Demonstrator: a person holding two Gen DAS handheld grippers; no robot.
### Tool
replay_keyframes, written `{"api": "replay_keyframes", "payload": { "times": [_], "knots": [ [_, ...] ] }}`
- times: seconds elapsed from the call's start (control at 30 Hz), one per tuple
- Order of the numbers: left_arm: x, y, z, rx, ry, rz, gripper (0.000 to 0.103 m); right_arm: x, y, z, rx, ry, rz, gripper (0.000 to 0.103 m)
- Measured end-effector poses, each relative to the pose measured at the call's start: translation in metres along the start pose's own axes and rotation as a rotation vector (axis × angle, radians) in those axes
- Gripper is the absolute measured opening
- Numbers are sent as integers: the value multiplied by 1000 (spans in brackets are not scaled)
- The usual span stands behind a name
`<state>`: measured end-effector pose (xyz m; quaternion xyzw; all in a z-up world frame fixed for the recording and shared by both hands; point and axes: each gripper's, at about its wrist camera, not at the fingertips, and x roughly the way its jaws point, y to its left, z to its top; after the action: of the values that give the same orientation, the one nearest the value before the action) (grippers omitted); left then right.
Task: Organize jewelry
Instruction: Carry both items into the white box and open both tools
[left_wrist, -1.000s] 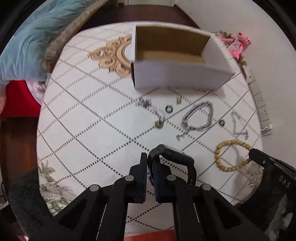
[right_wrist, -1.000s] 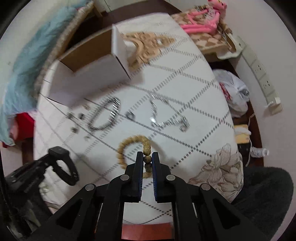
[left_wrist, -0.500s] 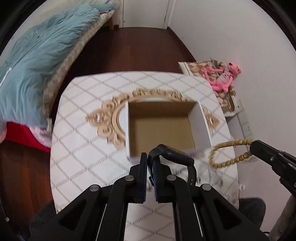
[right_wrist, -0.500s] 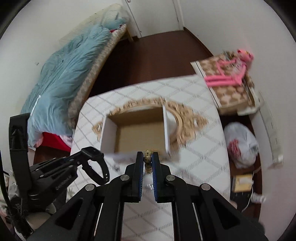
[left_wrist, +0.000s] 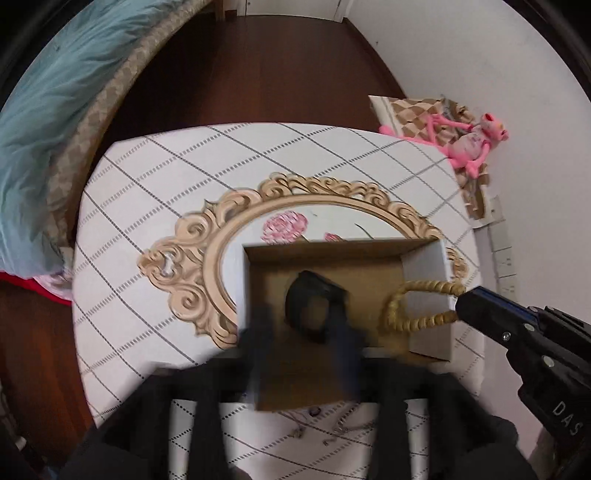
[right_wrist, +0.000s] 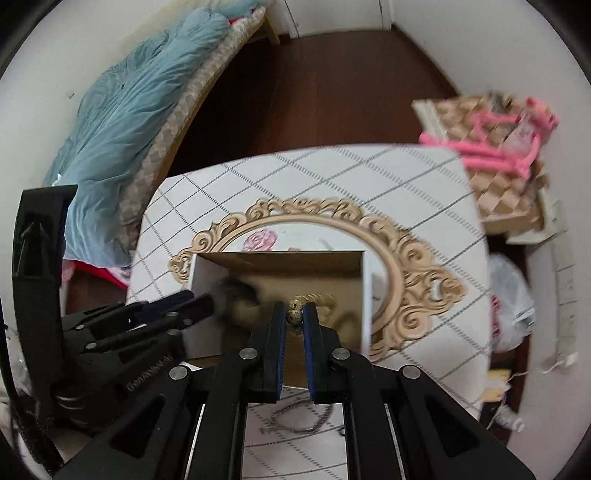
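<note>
An open cardboard box (left_wrist: 428, 266) (right_wrist: 207, 280) stands on the white diamond-patterned table. My left gripper (left_wrist: 303, 332), blurred by motion, has its fingers spread apart over the box. The black watch (left_wrist: 314, 310) is blurred, between and beyond the fingers inside the box, and shows as a dark smear in the right wrist view (right_wrist: 236, 291). My right gripper (right_wrist: 294, 314) is shut on the wooden bead bracelet (right_wrist: 295, 308), holding it over the box's right side; the bracelet loop (left_wrist: 410, 306) hangs from the right gripper (left_wrist: 461, 299).
A gold ornate mirror frame (left_wrist: 192, 266) lies under the box. Silver chain pieces (right_wrist: 299, 417) (left_wrist: 332, 428) lie on the table near me. A pink plush toy (left_wrist: 469, 140) sits on a checkered box at right. A bed with blue quilt (right_wrist: 122, 110) stands at left.
Both grippers moved forward over the box. The left gripper opened and the watch left its fingers. The right gripper still holds the bead bracelet.
</note>
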<state>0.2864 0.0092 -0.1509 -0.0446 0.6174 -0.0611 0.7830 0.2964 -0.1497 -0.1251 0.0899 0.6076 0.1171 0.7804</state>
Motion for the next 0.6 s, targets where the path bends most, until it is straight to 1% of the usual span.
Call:
{"api": "replay_keyframes", "payload": {
  "times": [0.03, 0.07, 0.13, 0.17, 0.2, 0.27, 0.33, 0.37, 0.4, 0.43, 0.47, 0.53, 0.6],
  "knots": [
    [-2, 1, 1, -4, -12, -3, 89, 3, -4, 3, 17, 15, 16, 10],
    [-4, 3, 1, -13, -18, -10, 91, 7, -6, 4, 25, 32, 30, 11],
    [-7, 6, 3, -21, -15, 2, 91, 9, -12, 5, 45, 37, 30, 26],
    [-9, 7, 3, -22, -20, 11, 91, 9, -15, 4, 50, 37, 25, 39],
    [-13, 10, 1, -28, -30, 22, 91, 9, -16, 4, 54, 37, 22, 46],
    [-16, 13, -1, -35, -44, 44, 99, 9, -19, 2, 61, 36, 17, 50],
    [-21, 18, -4, -42, -74, 79, 99, 6, -20, -2, 49, 24, -27, 53],
    [-23, 20, -7, -46, -93, 97, 99, 5, -21, -5, 44, 19, -44, 63],
    [-27, 21, -12, -48, -118, 122, 99, 4, -20, -9, 29, 11, -85, 70],
    [-28, 22, -16, -46, -137, 143, 99, 3, -20, -12, 15, 3, -115, 82],
    [-29, 22, -19, -43, -154, 158, 100, 4, -18, -17, 0, -5, -145, 90],
    [-30, 22, -27, -34, -179, 206, 101, 7, -15, -26, -20, -6, -200, 90],
    [-27, 22, -35, -30, -170, 232, 101, 12, -11, -35, -39, -12, -241, 90]
  ]
}}
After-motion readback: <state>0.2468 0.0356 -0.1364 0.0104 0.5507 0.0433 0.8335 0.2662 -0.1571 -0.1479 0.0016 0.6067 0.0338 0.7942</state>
